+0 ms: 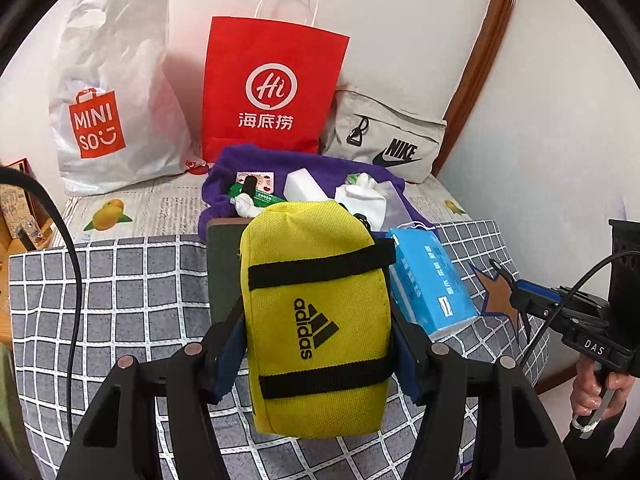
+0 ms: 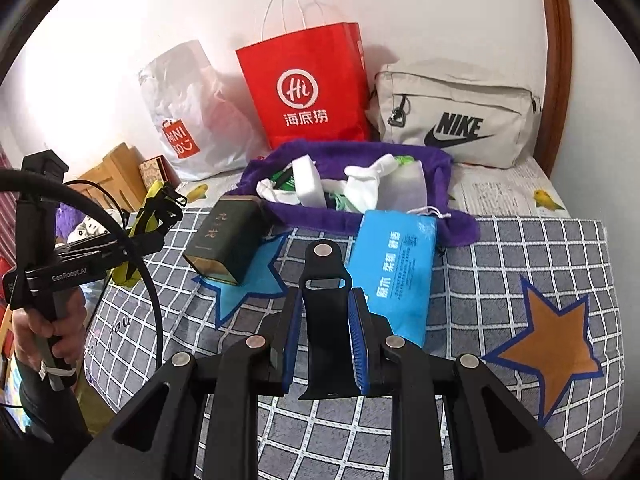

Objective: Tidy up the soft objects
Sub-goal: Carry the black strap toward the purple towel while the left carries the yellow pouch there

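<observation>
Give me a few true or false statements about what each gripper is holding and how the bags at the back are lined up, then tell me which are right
1. The left gripper is shut on the yellow Adidas pouch. True.
2. The right gripper is open with nothing in it. False: it is shut on a black strap.
3. The red paper bag stands between the white Miniso bag and the grey Nike bag. True.
4. The blue tissue pack lies inside the red paper bag. False: it lies on the checked cover, its far end on the purple cloth.
</observation>
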`<state>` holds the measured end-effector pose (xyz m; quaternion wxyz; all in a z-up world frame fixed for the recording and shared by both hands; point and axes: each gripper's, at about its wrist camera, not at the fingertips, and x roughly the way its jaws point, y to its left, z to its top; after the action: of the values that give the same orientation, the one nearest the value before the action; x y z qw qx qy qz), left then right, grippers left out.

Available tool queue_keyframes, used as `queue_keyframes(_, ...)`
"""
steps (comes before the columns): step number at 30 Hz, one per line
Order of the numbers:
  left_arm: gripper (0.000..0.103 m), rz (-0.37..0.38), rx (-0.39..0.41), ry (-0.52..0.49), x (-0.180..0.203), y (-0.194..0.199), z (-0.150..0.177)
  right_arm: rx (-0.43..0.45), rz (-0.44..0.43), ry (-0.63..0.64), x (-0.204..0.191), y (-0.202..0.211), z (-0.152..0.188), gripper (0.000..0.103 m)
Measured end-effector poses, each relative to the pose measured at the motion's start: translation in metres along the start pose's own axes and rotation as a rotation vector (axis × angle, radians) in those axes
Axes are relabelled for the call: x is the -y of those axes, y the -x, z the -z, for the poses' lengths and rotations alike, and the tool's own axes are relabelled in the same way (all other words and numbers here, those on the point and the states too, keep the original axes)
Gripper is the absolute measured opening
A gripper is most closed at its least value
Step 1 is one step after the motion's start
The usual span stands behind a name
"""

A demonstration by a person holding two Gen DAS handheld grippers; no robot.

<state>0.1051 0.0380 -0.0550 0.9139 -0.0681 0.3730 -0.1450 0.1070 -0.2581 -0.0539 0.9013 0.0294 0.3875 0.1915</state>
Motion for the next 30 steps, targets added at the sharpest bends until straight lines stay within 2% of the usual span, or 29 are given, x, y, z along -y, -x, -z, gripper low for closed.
queue_keyframes(9,0.061,-0.012,0.033,0.009,-0.004,0.005,-0.012,0.016,-0.002,0.016,-0.004,0.0,-0.011,0.024)
queue_keyframes(30,0.061,-0.051,0.016,-0.018,-0.006,-0.018,-0.042,0.002,0.012,0.026,-0.003,-0.029,-0.039,0.024)
